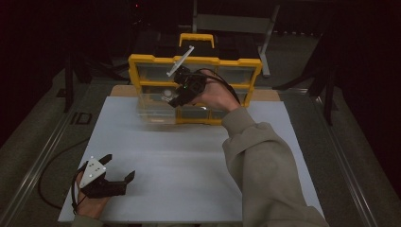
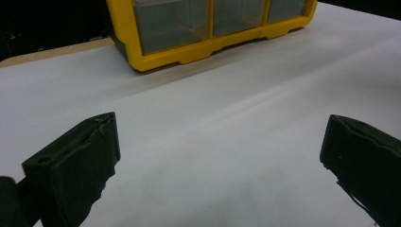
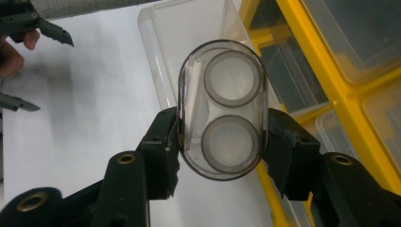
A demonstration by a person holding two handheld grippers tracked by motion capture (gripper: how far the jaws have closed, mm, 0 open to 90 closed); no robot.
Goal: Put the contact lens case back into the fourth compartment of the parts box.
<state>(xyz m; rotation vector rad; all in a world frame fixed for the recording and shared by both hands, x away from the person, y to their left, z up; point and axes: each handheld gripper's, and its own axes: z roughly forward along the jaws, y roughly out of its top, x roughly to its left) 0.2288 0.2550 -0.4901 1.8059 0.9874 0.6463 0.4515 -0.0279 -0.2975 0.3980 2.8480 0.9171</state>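
Observation:
My right gripper (image 3: 221, 136) is shut on a clear oval case (image 3: 231, 78) with two round grey-rimmed cups inside. It holds the case above a clear plastic drawer (image 3: 161, 28) that stands pulled out from the yellow organizer (image 3: 302, 52). From above, the right gripper (image 1: 182, 94) is at the organizer's (image 1: 194, 61) front, over the drawer (image 1: 156, 111). My left gripper (image 1: 119, 167) rests low at the near left of the white board, open with nothing between its jaws (image 2: 220, 142).
The white board (image 1: 189, 161) covers the table and has bare room between the two grippers. The organizer has several clear drawers in a yellow frame and a yellow handle (image 1: 196, 38) on top. A grey metal stand (image 1: 265, 42) is behind it, in the dark.

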